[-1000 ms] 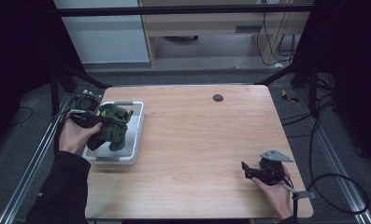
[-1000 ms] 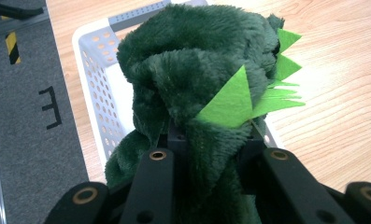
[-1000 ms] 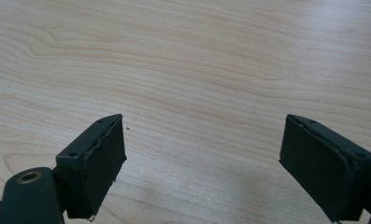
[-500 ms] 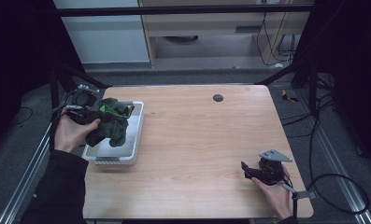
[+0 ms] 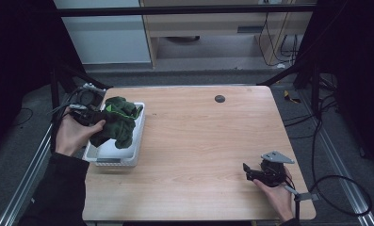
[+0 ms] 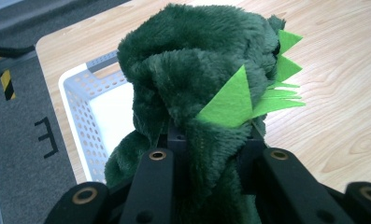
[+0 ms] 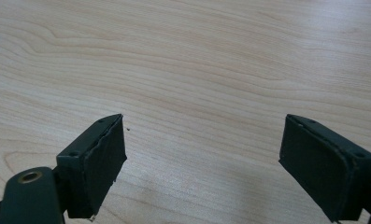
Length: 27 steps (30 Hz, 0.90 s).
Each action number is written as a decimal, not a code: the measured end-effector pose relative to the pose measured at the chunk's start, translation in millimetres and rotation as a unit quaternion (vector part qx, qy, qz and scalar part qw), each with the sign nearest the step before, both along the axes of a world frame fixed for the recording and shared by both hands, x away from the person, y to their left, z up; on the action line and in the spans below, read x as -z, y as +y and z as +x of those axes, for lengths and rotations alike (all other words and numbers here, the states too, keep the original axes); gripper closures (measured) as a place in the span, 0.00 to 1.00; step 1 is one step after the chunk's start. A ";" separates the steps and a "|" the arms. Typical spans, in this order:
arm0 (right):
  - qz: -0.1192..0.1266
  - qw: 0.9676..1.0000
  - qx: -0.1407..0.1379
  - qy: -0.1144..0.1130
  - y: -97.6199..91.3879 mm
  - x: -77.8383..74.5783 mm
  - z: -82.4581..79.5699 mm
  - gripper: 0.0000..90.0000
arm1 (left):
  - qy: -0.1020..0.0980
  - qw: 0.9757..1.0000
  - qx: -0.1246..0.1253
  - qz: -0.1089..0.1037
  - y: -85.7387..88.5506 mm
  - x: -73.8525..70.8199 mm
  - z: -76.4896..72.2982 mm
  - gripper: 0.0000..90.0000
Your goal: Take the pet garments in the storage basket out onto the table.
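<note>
A dark green plush toy (image 5: 117, 123) with bright green felt spikes hangs over the white perforated basket (image 5: 138, 126) at the table's left side. My left gripper (image 5: 97, 118) is shut on the toy, with its plush (image 6: 192, 93) bunched between the black jaws, lifted above the basket (image 6: 85, 93). At the front right of the table my right gripper (image 5: 247, 170) rests low over bare wood. Its jaws stand wide apart, nothing between the pads (image 7: 101, 158).
A small dark round hole (image 5: 219, 98) marks the wooden table (image 5: 199, 141) near its far edge. Cables (image 5: 335, 188) trail off the right side. A metal frame rail (image 5: 29, 165) runs along the left edge, with grey floor beyond.
My left gripper has risen with the plush toy and shifted slightly away from me over the basket. The right gripper has stayed where it was.
</note>
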State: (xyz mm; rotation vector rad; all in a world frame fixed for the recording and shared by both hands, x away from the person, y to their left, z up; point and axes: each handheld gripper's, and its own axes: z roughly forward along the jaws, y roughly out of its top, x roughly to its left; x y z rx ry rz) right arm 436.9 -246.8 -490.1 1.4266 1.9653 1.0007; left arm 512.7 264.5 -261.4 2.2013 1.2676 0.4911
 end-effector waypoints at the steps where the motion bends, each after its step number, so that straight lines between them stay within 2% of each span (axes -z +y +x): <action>1: 0.000 1.000 0.000 0.000 0.0 0.0 0.0 0.16 | -0.001 1.000 0.003 0.000 -1.7 -1.8 -1.6 0.81; 6: -0.002 1.000 -0.001 -0.001 0.1 -0.1 0.0 0.16 | -0.004 1.000 0.020 0.003 -13.1 -8.1 -8.7 0.81; 13: -0.001 1.000 -0.001 -0.001 0.0 -0.3 0.1 0.16 | -0.003 0.999 0.045 0.007 -30.7 -13.2 -11.0 0.81; 21: 0.001 1.000 -0.001 -0.002 -0.2 -1.4 -0.4 0.16 | -0.004 0.997 0.077 0.017 -53.6 -12.5 -14.2 0.81; 27: -0.001 1.000 -0.002 -0.001 0.2 -0.8 0.1 0.16 | -0.004 0.995 0.100 0.014 -72.7 -9.0 -16.1 0.81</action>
